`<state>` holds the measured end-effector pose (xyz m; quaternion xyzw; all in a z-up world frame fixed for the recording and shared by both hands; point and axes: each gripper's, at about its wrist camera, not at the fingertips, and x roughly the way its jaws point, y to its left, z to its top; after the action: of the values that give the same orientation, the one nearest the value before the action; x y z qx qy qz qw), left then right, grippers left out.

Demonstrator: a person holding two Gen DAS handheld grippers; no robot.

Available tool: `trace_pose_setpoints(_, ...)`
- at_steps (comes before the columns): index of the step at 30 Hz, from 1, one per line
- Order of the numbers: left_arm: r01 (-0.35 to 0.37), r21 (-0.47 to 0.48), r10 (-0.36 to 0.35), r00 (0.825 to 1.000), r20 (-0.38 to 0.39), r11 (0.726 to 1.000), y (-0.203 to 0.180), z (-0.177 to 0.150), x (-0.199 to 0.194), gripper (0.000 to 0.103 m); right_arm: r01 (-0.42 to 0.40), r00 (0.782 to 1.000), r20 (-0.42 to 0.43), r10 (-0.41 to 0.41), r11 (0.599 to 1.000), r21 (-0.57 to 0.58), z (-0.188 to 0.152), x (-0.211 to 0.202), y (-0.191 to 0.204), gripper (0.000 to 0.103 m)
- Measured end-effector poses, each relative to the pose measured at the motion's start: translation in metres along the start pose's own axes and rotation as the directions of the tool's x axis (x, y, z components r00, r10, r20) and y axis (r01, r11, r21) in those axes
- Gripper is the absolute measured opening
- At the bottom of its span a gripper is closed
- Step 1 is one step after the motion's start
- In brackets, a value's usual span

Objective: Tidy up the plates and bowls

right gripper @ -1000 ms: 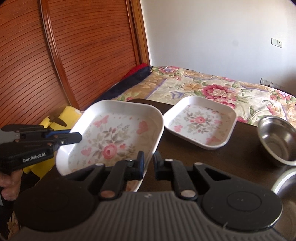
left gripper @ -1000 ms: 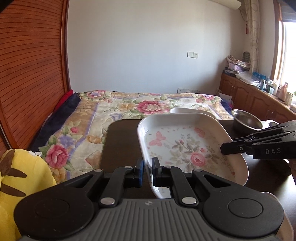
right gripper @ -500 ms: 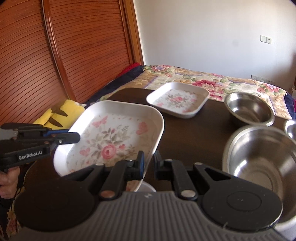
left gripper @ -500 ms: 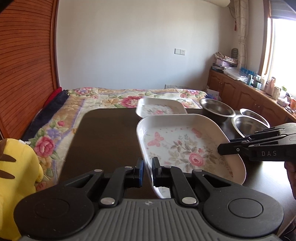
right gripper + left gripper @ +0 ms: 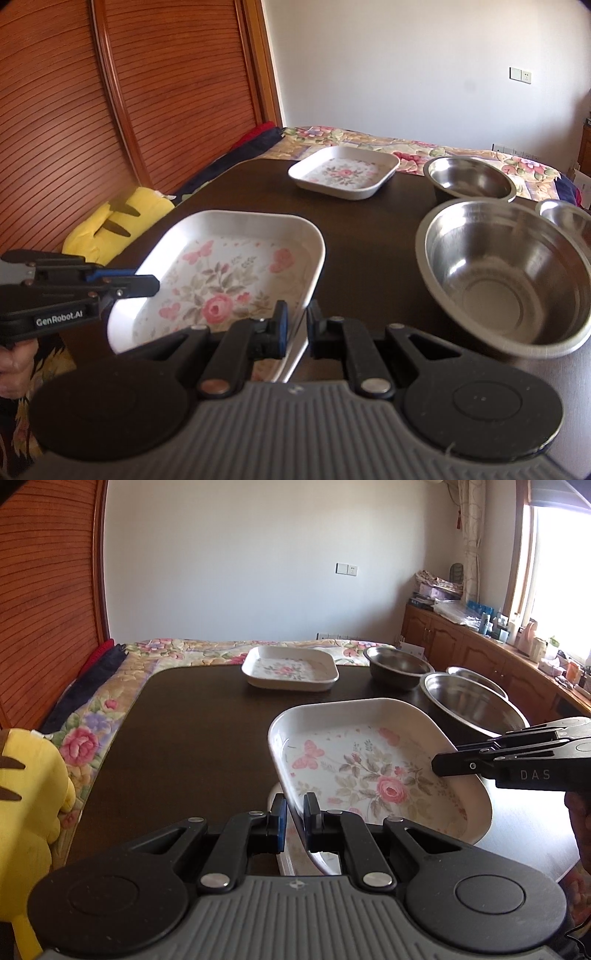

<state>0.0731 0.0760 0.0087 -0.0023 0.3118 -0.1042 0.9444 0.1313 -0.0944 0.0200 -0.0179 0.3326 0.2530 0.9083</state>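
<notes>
Now floral plate (image 5: 373,771) tilted, both grippers' jaws clamped on opposite rims.

The near rectangular white plate (image 5: 376,771) carries pink roses, grey-green leaves and pink butterflies on its floor, and the far square white plate (image 5: 290,668) shows a smaller pink rose spray. The large round steel bowl (image 5: 506,273) and the smaller round steel bowl (image 5: 469,179) behind it are plain silver-grey. The wooden counter (image 5: 192,731) is a very dark brown. The left gripper (image 5: 294,819) is black with blue pads and a ribbed grey body; the right gripper (image 5: 295,325) is coloured the same. The plush toy (image 5: 26,805) is bright yellow with dark brown stripes. The bedspread (image 5: 107,709) is cream with pink, purple and green flowers. The slatted wardrobe door (image 5: 74,110) is reddish-brown.
</notes>
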Motion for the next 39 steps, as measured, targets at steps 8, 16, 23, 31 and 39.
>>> trace_pose_setpoints(8, 0.004, -0.008, -0.004, 1.000, -0.020, 1.000, -0.003, -0.015, -0.007, 0.010, -0.005, 1.000, -0.010, 0.005, 1.000, -0.010, -0.017, -0.006, 0.005, 0.013)
trace_pose_setpoints(16, 0.000, -0.005, 0.000, 0.999, -0.034, 1.000, -0.004, -0.018, -0.002, 0.010, -0.001, 1.000, -0.012, 0.000, 1.000, -0.012, -0.024, -0.006, 0.007, 0.013)
trace_pose_setpoints(23, -0.012, -0.003, 0.012, 0.999, -0.039, 1.000, -0.004, -0.018, 0.002, 0.010, -0.005, 1.000, -0.024, 0.004, 1.000, -0.010, -0.026, -0.003, 0.009, 0.013)
trace_pose_setpoints(31, -0.025, 0.006, 0.025, 0.999, -0.035, 1.000, -0.005, -0.019, 0.003, 0.010, -0.003, 1.000, -0.021, 0.002, 1.000, -0.021, -0.028, -0.002, 0.011, 0.014)
trace_pose_setpoints(39, -0.029, 0.009, 0.030, 0.999, -0.036, 1.000, -0.005, -0.023, 0.002, 0.012, 0.000, 1.000, -0.022, -0.001, 1.000, -0.025, -0.031, -0.001, 0.011, 0.016)
